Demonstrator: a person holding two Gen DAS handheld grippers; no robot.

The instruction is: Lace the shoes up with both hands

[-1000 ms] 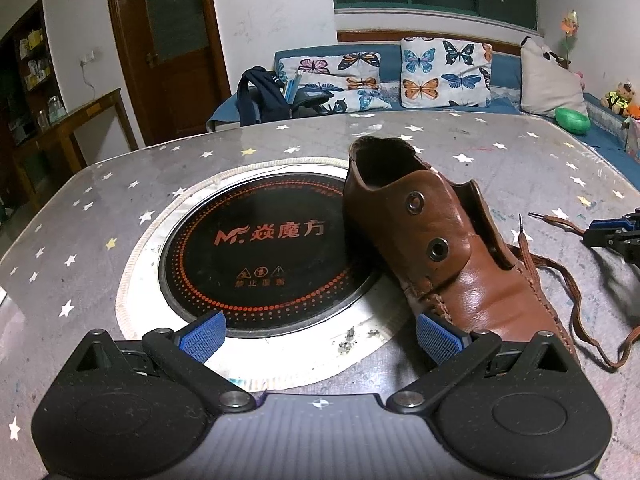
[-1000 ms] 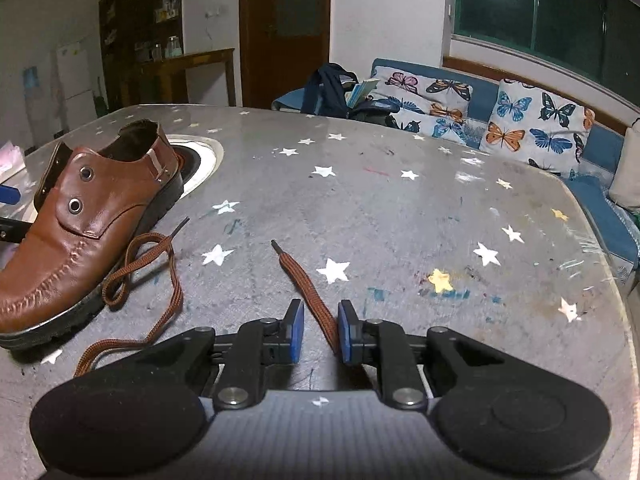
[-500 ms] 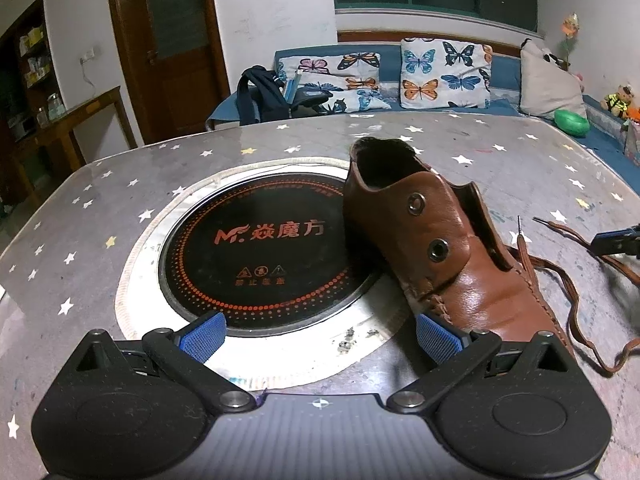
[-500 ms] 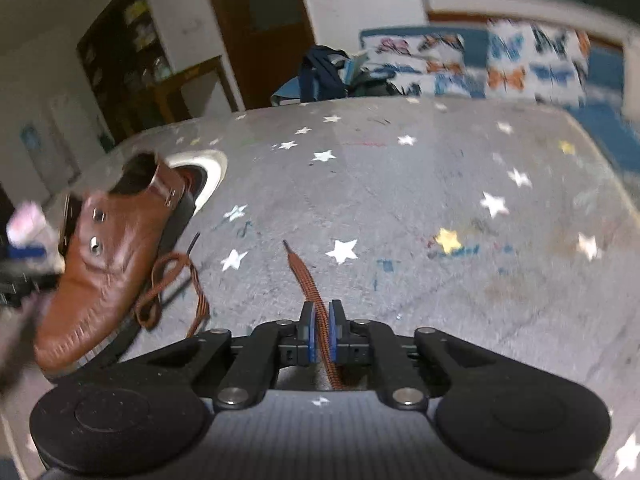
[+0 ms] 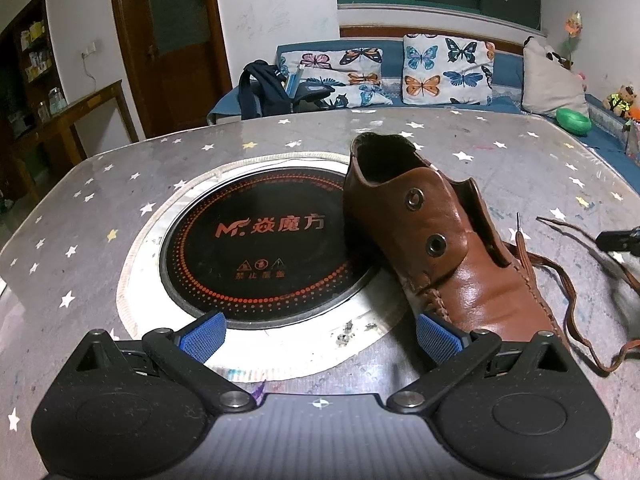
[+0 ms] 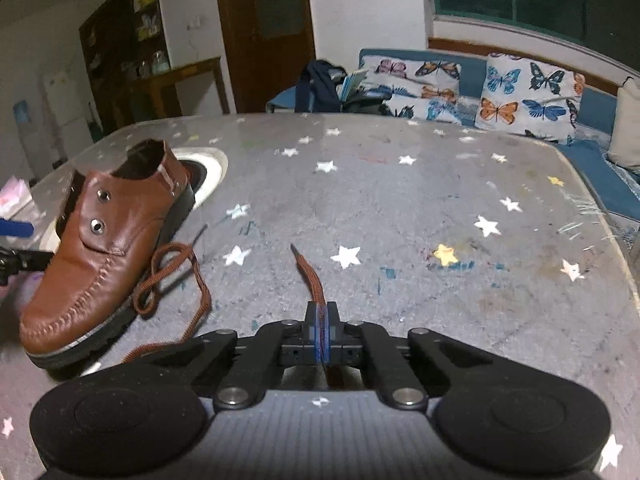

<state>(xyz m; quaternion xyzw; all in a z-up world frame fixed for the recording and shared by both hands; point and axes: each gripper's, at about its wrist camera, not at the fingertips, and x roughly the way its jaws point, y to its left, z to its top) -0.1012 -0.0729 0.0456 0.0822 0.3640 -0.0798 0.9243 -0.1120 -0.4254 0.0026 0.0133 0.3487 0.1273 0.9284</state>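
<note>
1. Your left gripper (image 5: 318,338) sits low over the star-patterned table (image 5: 500,168) with its jaws spread wide and nothing between the blue pads (image 5: 202,336).
2. Ahead of that gripper, the round black induction plate (image 5: 264,248) is sunk into the table inside a pale ring.
3. Just right of the plate stands the brown leather shoe (image 5: 444,248); its heel overlaps the plate's edge, and its toe points toward you, next to your left gripper's right-hand pad.
4. Both metal eyelets (image 5: 415,199) on the near flap are empty, so the shoe is unlaced.
5. The brown shoelace (image 5: 572,288) lies loose on the table to the right of the shoe, looping beside its sole; one thin tip sticks up near the tongue.
6. In the right wrist view the shoe (image 6: 104,256) is at the left, and the lace (image 6: 172,276) coils against its sole before running back under your gripper.
7. Your right gripper (image 6: 321,334) has just finished closing and is now clamped on the lace close to its free end.
8. That end (image 6: 306,270) pokes out forward past the pads, pointing toward the middle of the table.
</note>
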